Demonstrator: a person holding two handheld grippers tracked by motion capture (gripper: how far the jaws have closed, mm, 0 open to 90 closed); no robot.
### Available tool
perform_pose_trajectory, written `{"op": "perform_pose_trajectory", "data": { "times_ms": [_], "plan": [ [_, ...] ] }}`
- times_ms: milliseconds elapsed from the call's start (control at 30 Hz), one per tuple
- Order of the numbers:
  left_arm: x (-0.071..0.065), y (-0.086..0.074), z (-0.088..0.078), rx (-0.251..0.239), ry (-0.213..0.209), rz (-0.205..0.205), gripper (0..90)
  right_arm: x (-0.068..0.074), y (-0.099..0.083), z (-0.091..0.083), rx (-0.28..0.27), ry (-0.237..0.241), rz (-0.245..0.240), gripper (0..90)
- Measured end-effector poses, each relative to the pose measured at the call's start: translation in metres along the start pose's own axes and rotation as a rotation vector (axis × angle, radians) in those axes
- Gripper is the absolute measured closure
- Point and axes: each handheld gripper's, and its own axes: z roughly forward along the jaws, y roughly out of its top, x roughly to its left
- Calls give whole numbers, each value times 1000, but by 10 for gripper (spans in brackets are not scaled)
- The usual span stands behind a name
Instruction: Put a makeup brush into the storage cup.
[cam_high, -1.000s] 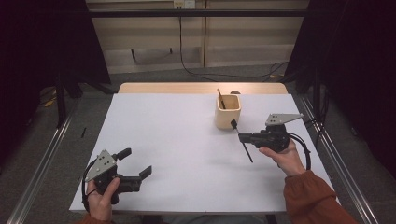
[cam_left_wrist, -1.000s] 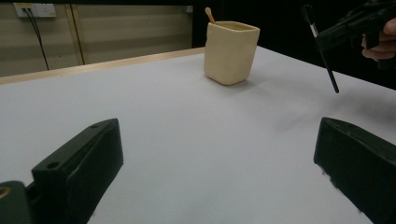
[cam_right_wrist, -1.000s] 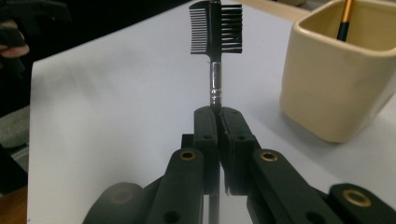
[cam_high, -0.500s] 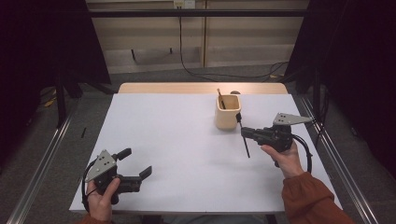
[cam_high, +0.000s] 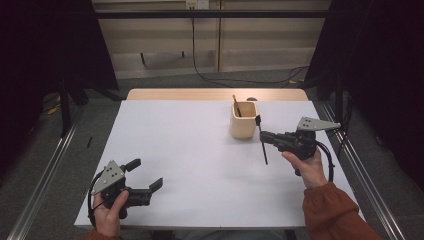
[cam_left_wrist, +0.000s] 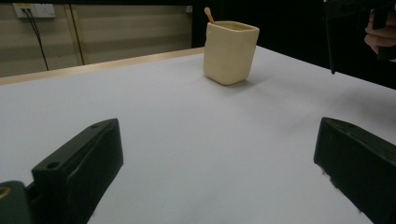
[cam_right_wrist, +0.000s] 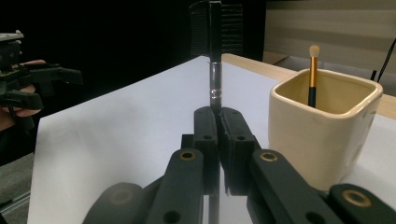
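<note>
My right gripper (cam_high: 263, 136) is shut on a thin black comb-headed tool (cam_high: 262, 150), held just right of a cream square cup (cam_high: 243, 122). In the right gripper view the jaws (cam_right_wrist: 218, 122) pinch the tool's stem (cam_right_wrist: 215, 79), and its comb head stands upright above them. The cup (cam_right_wrist: 322, 126) is close on the right with a gold-handled makeup brush (cam_right_wrist: 313, 74) standing in it. My left gripper (cam_high: 146, 173) rests open near the table's front left corner. In the left gripper view its jaws (cam_left_wrist: 219, 135) stand wide over bare table, with the cup (cam_left_wrist: 230, 52) far ahead.
The white tabletop (cam_high: 190, 150) has a wooden strip along its far edge (cam_high: 215, 94). Metal rails run along both sides on the floor. Dark curtains and cables lie behind the table.
My right gripper has shifted a little to the right and away, and the tool has swung more upright beside the cup. The left gripper has stayed where it was.
</note>
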Motion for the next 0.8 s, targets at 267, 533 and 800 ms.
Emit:
{"op": "perform_pose_trajectory", "data": {
  "times_ms": [267,533,800],
  "plan": [
    [0,0,0,0,-1,2,12,-1,13,5,0,-2,-16,859],
    [0,0,0,-1,-4,3,12,-3,29,10,-27,-4,-26,859],
    [0,0,0,1,-5,-1,12,-7,47,17,-36,-6,-48,859]
  ]
}}
